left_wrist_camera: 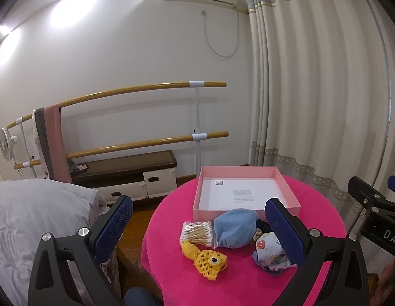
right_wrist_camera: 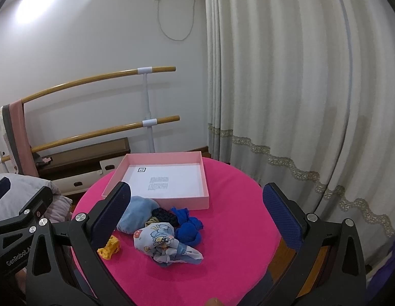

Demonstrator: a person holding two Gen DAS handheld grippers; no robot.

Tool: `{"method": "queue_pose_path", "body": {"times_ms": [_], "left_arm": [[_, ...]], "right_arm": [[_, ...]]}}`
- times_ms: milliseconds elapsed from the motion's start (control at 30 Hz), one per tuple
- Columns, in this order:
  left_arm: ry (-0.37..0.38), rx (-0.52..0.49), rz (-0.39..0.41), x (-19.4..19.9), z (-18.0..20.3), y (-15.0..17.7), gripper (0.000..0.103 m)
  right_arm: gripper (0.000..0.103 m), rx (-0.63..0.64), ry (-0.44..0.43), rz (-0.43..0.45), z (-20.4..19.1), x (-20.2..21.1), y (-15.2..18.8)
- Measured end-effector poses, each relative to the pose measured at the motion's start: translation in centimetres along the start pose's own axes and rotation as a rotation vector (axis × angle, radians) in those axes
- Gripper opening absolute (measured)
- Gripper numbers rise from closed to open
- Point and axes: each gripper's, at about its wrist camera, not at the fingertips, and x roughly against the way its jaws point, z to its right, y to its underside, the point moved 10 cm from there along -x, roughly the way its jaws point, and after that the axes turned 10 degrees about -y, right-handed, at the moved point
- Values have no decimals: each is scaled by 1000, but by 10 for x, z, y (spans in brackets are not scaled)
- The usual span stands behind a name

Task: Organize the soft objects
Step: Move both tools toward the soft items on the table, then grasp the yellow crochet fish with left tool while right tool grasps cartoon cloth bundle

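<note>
soft things lie heaped just ahead of my tools: printed cloth (right_wrist_camera: 163, 242) sits centred between my right gripper (right_wrist_camera: 197, 219) fingers, nearer it than my left gripper (left_wrist_camera: 197, 227). both gape wide, empty. pink box (right_wrist_camera: 156, 200) waits beyond.

each hand-held gripper (left_wrist_camera: 197, 227) (right_wrist_camera: 197, 214) has black frames, silver screws, blue textured pads (left_wrist_camera: 113, 227) and white lettering.

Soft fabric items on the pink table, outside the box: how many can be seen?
5: yellow crochet piece, light blue pouch, cartoon-print cloth, dark knitted piece, royal blue cloth. A small scrunchie may hide between them.
</note>
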Motion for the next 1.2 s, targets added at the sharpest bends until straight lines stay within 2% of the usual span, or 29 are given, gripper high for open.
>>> {"method": "queue_pose_path", "body": {"times_ms": [100, 233, 400, 533, 667, 833, 900, 1033, 1200], "left_arm": [[-5, -14, -1, -2, -1, 2, 103], [-13, -20, -44, -15, -2, 10, 103], [-4, -22, -44, -23, 2, 9, 103], [4, -37, -119, -39, 6, 25, 103], [4, -65, -276, -60, 11, 58, 103], [-1, -95, -376, -81, 14, 84, 103], [-10, -104, -362, -96, 15, 88, 103], [-27, -115, -386, -125, 15, 107, 103], [-30, -119, -410, -148, 15, 122, 103]], "right_arm": [[103, 1, -1, -5, -1, -1, 1], [103, -1, -7, -23, -1, -8, 6], [103, -6, -13, -59, 2, -19, 17], [103, -13, -19, -106, 8, -35, 31], [103, -30, -30, -173, 17, -56, 54], [103, -46, -58, -254, 22, -79, 84], [101, -52, -77, -285, 21, -87, 96], [99, -52, -115, -326, 14, -98, 113], [99, -34, -131, -346, 5, -108, 119]]}}
